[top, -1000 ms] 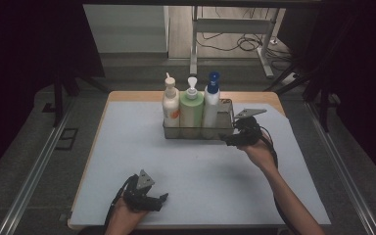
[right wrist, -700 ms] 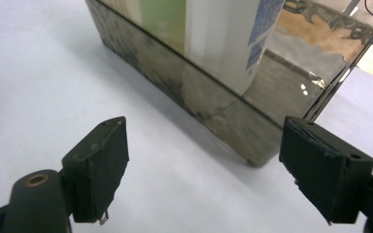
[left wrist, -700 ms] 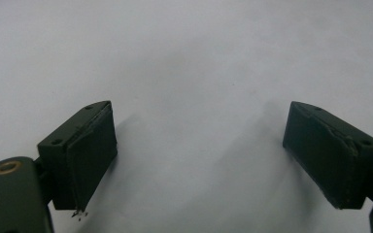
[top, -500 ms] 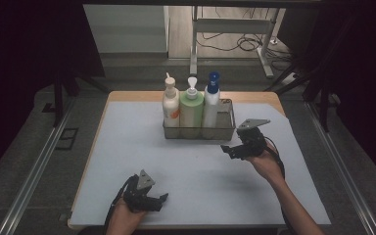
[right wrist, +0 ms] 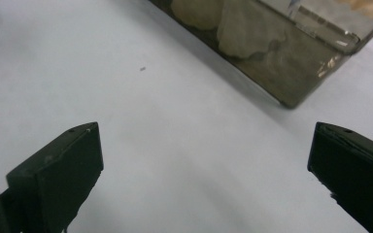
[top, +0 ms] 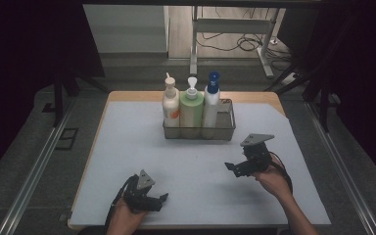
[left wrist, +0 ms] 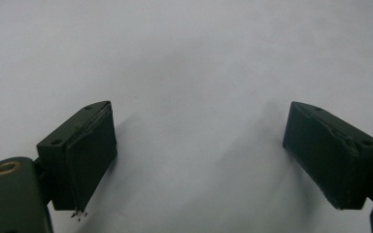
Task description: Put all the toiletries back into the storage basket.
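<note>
On the tabletop (top: pixel 127 147), toward its far edge, the wire basket (top: pixel 199 131) sat with three pump bottles standing upright in a row along its length, which ran left to right; the blue-capped bottle (top: pixel 211 103) stood at the right end. The right gripper (top: pixel 232 169) had jaws that had just been opening, wide apart and empty, near the basket's corner. The left gripper (top: pixel 161 198) rested open, empty. A careless swing could clip the basket and topple the tall bottles.
</note>
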Available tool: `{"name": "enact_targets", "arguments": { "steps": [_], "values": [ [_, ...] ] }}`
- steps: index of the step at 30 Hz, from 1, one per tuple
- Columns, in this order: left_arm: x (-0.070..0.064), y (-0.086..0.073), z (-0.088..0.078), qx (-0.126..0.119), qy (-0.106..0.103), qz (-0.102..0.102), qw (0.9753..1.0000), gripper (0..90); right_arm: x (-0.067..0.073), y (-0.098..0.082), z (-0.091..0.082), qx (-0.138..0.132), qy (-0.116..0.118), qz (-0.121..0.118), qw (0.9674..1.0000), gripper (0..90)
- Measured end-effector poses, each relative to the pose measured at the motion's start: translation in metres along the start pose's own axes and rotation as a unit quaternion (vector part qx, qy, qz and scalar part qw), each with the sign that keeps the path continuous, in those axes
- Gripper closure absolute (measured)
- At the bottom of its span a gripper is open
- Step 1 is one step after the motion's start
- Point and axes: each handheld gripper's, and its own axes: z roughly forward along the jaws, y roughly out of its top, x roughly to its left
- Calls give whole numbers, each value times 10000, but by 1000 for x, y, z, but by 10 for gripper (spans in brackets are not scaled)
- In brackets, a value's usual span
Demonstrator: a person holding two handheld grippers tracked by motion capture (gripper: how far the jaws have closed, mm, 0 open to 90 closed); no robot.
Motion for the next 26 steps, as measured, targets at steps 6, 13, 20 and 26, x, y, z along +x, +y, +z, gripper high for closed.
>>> {"name": "enact_targets", "arguments": {
  "steps": [6, 13, 20, 26],
  "values": [
    [0, 0, 0, 3, -1, 0, 10000, 121, 3, -21, -5, -70, 34, 57, 10000, 0],
    [0, 0, 0, -9, -3, -15, 10000, 121, 4, -41, -4, -38, 66, 89, 9999, 0],
    [0, 0, 0, -14, -3, -21, 10000, 121, 11, -65, 10, -22, 202, 31, 9998, 0],
    [0, 0, 0, -17, -12, -33, 10000, 122, 13, -74, 19, 201, 171, -79, 9996, 0]
  ]
}}
